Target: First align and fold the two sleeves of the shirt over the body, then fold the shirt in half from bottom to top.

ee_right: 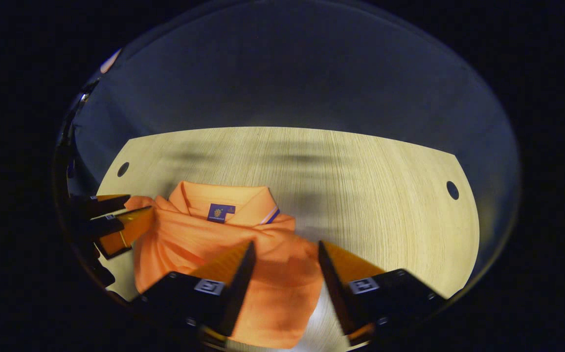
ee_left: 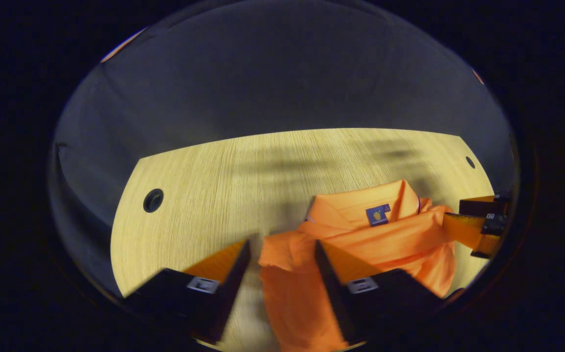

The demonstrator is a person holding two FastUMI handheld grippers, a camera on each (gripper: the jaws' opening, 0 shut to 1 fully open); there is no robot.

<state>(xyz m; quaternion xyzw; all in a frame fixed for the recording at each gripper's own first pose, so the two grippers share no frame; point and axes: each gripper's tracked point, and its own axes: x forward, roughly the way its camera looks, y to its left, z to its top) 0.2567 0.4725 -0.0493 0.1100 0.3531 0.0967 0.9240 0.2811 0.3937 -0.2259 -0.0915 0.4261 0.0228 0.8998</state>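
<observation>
Orange shirt (ee_left: 360, 254), collar up and partly folded, lying on pale wooden table (ee_left: 204, 195) near its front edge; left gripper (ee_left: 282, 256) spread wide above its left side, right gripper (ee_right: 282, 256) spread wide above its right side, neither pinching cloth

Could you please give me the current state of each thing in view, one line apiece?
Orange shirt: lying on the table, bunched and partly folded, collar toward the far edge, label showing.
Left gripper: jaws open, over the shirt's left edge, holding nothing.
Right gripper: jaws open, over the shirt's right edge, holding nothing.
Table: wooden, with round holes near its corners.
</observation>
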